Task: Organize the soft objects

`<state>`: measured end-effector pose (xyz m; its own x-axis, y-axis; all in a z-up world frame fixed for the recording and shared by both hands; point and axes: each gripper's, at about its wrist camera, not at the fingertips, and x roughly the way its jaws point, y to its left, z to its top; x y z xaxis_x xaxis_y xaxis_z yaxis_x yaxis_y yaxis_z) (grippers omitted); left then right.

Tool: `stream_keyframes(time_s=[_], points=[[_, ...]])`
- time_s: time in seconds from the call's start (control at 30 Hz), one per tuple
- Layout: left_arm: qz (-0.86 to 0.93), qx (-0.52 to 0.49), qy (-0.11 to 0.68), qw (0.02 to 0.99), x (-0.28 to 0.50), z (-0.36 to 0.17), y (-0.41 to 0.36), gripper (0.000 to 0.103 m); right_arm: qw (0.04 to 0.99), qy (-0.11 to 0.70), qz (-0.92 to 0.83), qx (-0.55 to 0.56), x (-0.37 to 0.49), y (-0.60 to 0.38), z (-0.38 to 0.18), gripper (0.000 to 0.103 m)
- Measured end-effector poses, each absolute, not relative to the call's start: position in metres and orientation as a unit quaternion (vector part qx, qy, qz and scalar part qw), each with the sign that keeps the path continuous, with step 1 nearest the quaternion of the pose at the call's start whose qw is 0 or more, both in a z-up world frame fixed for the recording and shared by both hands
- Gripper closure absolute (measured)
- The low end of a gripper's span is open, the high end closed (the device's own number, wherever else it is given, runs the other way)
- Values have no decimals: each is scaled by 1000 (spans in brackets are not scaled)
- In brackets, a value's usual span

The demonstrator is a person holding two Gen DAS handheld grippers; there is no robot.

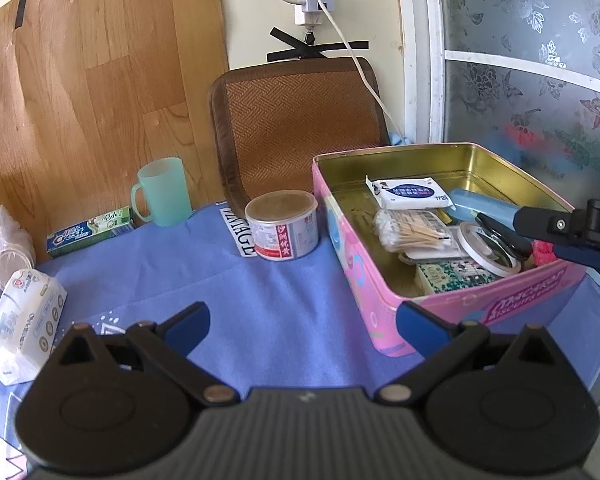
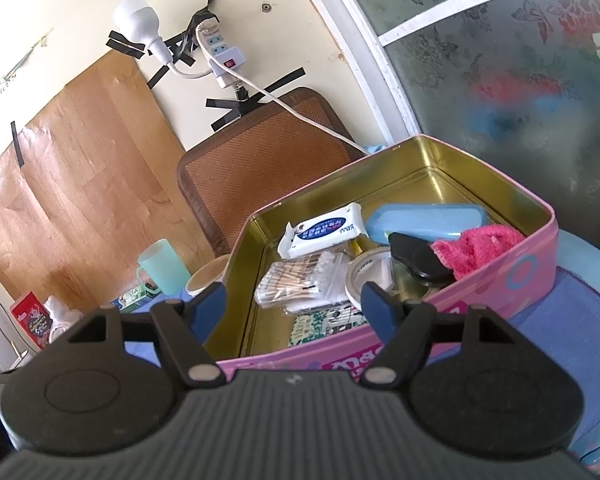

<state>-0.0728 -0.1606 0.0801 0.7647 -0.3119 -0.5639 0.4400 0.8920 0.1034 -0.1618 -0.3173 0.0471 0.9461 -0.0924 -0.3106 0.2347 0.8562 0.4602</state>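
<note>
A pink tin box stands open on the blue cloth at the right. In it lie a pink fluffy cloth, a white tissue pack, a bag of cotton swabs, a tape roll and a blue case. A white tissue pack lies on the cloth at the far left. My left gripper is open and empty above the cloth. My right gripper is open and empty over the tin's near wall; its finger shows by the pink cloth.
A round can, a green mug, a toothpaste box and stacked plastic cups stand on the blue cloth. A brown woven mat leans on the wall behind. A power strip and cable hang above.
</note>
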Motion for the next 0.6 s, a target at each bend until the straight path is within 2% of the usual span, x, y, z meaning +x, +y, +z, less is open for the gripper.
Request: stream_keyframes(time_s=[0.6], points=[[-203, 126, 275, 931, -75, 80, -162, 0, 954, 141, -83, 251, -161, -317, 47, 27]])
